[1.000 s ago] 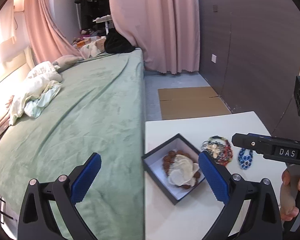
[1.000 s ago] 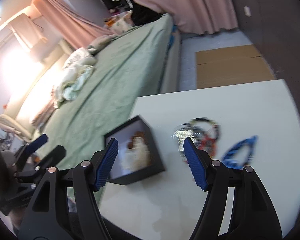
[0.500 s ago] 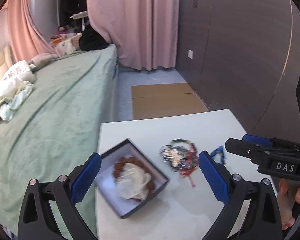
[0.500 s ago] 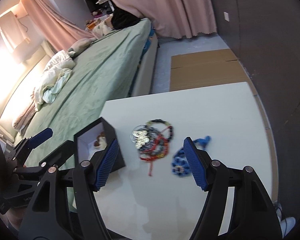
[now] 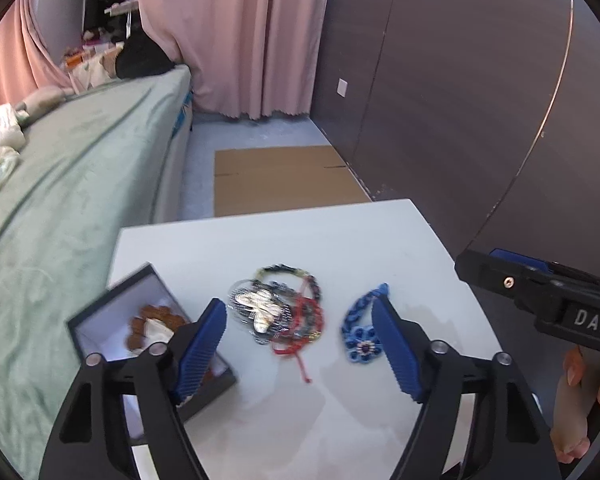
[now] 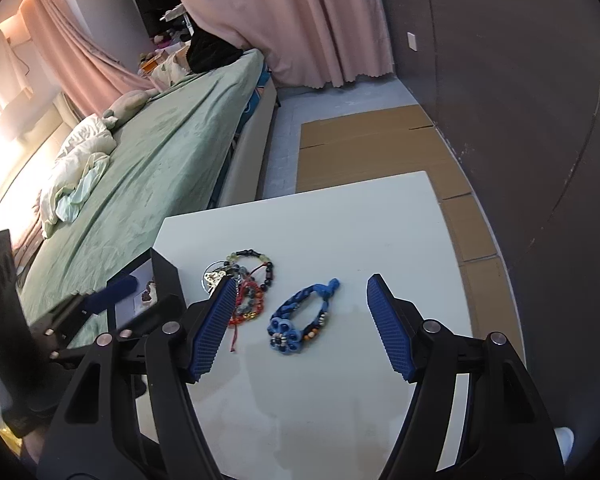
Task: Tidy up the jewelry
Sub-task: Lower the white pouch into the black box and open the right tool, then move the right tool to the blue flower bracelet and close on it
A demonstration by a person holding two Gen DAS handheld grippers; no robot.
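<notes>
On a white surface (image 6: 340,380), a blue woven bracelet (image 6: 300,316) with a flower ornament lies framed between the pads of the right hand-held gripper (image 6: 300,320), just ahead of and below it, its long axis running diagonally from the flower up to a knotted tip. That gripper stands wide and empty, and looks nearer to this bracelet. The left hand-held gripper (image 5: 300,344), whose jaws have just been closing with nothing gripped, frames a tangle of beaded bracelets (image 5: 278,312) beside an open dark box (image 5: 100,320) on the surface's left.
</notes>
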